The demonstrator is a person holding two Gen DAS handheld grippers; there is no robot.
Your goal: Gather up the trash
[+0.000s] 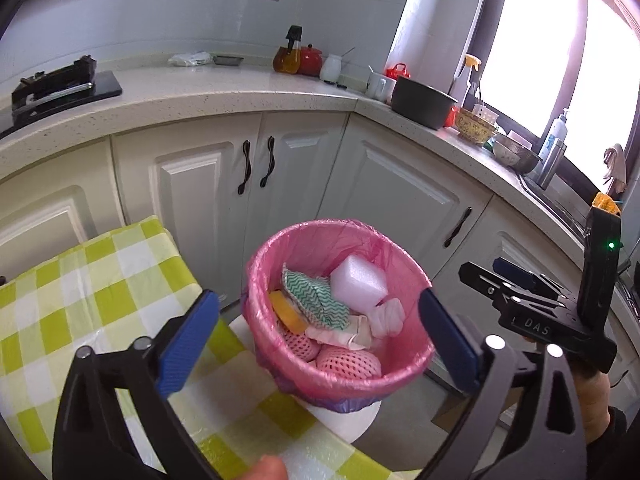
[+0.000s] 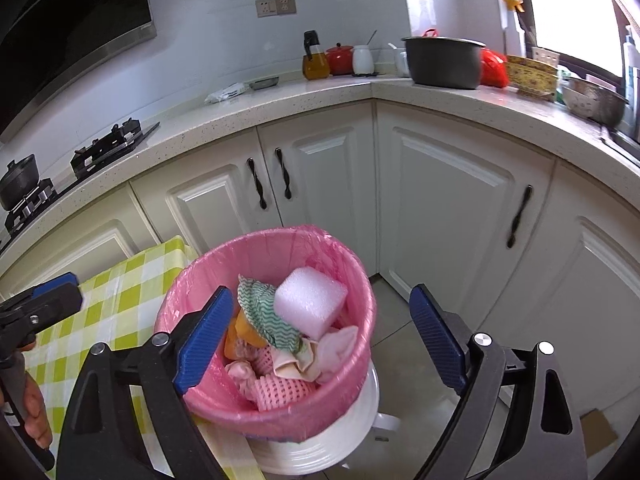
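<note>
The trash bin (image 1: 340,376), a round white pail lined with a pink bag (image 2: 276,416), stood upright beside the corner of the table with the green-and-white checked cloth (image 1: 80,292), its open mouth facing up toward both cameras and its long axis running vertically from floor to rim. Inside it lay a white foam block (image 2: 310,304) near the far wall, a green zigzag-patterned cloth (image 1: 316,296) just beside the block, an orange piece (image 1: 286,312) partly tucked beneath that cloth, pale crumpled fabric (image 2: 332,348), and pink foam netting (image 1: 348,362) at the near side. The left gripper (image 1: 318,340) hung above the bin with its blue pads spread wide to either side of the rim, gripping nothing. The right gripper (image 2: 322,338) was likewise held wide apart over the bin, empty, one pad covering part of the orange piece. The bin's white lower body was mostly hidden by the bag's overhang and the table edge in the left wrist view; its base was hard to make out. Behind stood white cabinet doors (image 2: 448,204) under a speckled countertop (image 2: 320,96) carrying a dark pot (image 2: 444,62). The fisheye bent every edge.
</note>
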